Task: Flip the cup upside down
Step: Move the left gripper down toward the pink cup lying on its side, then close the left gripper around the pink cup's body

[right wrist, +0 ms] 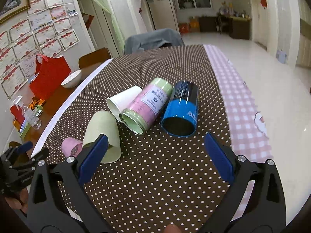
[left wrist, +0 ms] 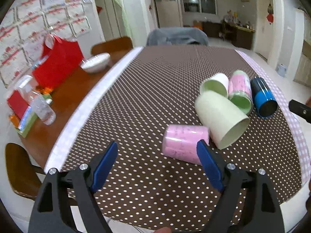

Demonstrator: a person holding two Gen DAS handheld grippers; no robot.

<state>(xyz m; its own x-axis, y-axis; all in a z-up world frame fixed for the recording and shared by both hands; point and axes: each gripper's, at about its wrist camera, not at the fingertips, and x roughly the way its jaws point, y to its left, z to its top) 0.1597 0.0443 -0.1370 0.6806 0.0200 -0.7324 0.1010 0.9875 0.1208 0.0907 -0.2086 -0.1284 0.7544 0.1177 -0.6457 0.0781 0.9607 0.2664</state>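
Several cups lie on their sides on the brown dotted tablecloth (left wrist: 147,97). A pink cup (left wrist: 183,141) lies nearest my left gripper (left wrist: 158,151), which is open and empty just short of it. A pale green cup (left wrist: 219,116), a white cup (left wrist: 215,84), a pink-and-green cup (left wrist: 240,89) and a blue-and-black cup (left wrist: 263,97) lie behind it. My right gripper (right wrist: 155,145) is open and empty, in front of the blue-and-black cup (right wrist: 180,112). The pale green cup (right wrist: 103,134) lies by its left finger. The pink cup (right wrist: 71,148) is partly hidden.
A bare wooden table part (left wrist: 64,97) on the left holds a white bowl (left wrist: 96,62), a red bag (left wrist: 58,62), water bottles (left wrist: 41,106) and boxes. A chair draped in grey (left wrist: 176,36) stands at the far end. A pink checked cloth (right wrist: 239,104) borders the right edge.
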